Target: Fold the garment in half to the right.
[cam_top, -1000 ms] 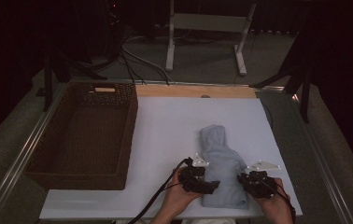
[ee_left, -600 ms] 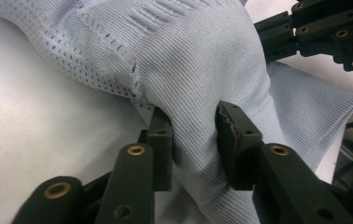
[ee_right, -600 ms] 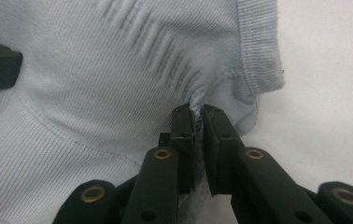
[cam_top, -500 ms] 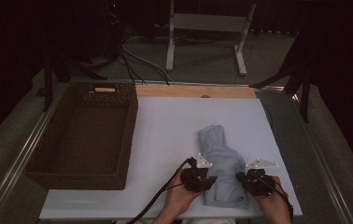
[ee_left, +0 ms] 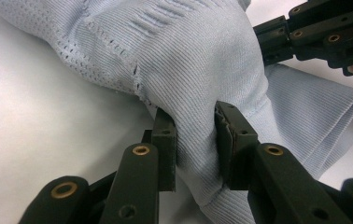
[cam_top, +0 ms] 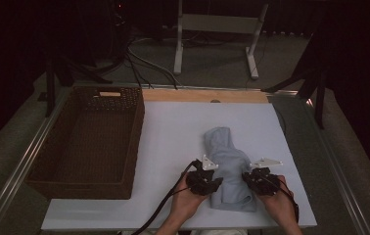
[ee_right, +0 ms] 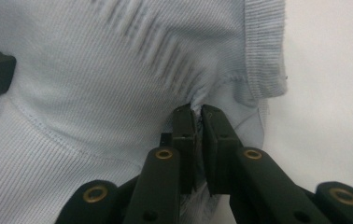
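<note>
At the near edge of the white tabletop [cam_top: 173, 147], a little right of its middle, a light blue knitted garment [cam_top: 227, 166] is laid, folded into a narrow bundle that runs away from the person. Its near end is held from both sides. The left gripper [cam_top: 211, 182] is placed at the left side of the bundle, and in the left gripper view its jaws are seen closed on a thick fold of the ribbed cloth [ee_left: 202, 70], with fabric bulging between them. The right gripper [cam_top: 250, 180] is placed at the right side; in the right gripper view its jaws are pressed almost together, and a thin pinch of the cloth [ee_right: 118, 70] near a hem is held between them. The two grippers are near each other, with only the bundle between them. A black cable [cam_top: 161, 210] is trailed from the left gripper over the near edge.

Farther to the left, a brown wicker basket [cam_top: 134, 142] is set along the left edge of the tabletop, well apart from the garment. Nothing is seen between them on the white surface. Beyond the far edge, a white metal stand [cam_top: 217, 29] and dark cables [cam_top: 139, 58] are seen on the floor.
</note>
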`<act>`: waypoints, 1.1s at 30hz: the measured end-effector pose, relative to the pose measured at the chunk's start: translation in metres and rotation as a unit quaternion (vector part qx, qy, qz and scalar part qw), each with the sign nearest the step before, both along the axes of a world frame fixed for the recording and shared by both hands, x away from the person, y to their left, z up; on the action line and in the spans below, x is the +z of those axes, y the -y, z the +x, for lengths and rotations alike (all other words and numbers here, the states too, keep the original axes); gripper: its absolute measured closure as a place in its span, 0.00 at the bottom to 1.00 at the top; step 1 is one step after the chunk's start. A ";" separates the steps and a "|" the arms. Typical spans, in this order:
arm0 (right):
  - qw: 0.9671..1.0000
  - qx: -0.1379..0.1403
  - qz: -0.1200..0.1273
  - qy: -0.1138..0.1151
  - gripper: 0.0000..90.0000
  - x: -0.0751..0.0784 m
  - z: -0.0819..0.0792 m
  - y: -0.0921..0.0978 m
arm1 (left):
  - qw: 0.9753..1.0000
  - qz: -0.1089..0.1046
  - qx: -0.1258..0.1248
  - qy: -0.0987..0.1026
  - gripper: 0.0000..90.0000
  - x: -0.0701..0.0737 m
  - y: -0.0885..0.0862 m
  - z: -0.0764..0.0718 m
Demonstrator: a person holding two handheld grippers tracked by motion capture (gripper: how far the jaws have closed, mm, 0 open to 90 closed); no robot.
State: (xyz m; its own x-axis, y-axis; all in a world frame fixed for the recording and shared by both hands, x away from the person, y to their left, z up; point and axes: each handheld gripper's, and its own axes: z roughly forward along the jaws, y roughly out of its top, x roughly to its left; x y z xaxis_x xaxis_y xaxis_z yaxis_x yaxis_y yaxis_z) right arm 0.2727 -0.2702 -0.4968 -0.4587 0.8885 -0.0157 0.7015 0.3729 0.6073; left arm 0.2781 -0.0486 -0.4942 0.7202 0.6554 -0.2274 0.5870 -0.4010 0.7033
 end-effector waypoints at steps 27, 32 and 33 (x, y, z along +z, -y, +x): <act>1.000 -0.014 0.001 -0.008 0.59 0.001 -0.015 -0.007 | 1.000 -0.021 0.007 -0.009 0.48 0.001 -0.019 0.003; 1.000 -0.022 0.003 -0.014 0.53 -0.001 -0.021 -0.005 | 1.000 -0.022 0.008 -0.011 0.47 0.000 -0.024 0.000; 1.000 -0.023 0.004 -0.017 0.52 -0.001 -0.022 -0.004 | 1.000 -0.022 0.007 -0.011 0.47 0.000 -0.025 -0.001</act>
State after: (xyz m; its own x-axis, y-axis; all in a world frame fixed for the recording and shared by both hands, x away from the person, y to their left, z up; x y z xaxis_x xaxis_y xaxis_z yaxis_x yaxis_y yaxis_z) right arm 0.2505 -0.2659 -0.4981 -0.4170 0.9089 0.0063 0.7381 0.3346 0.5859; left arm 0.2771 -0.0235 -0.4946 0.7051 0.6550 -0.2715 0.6076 -0.3607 0.7076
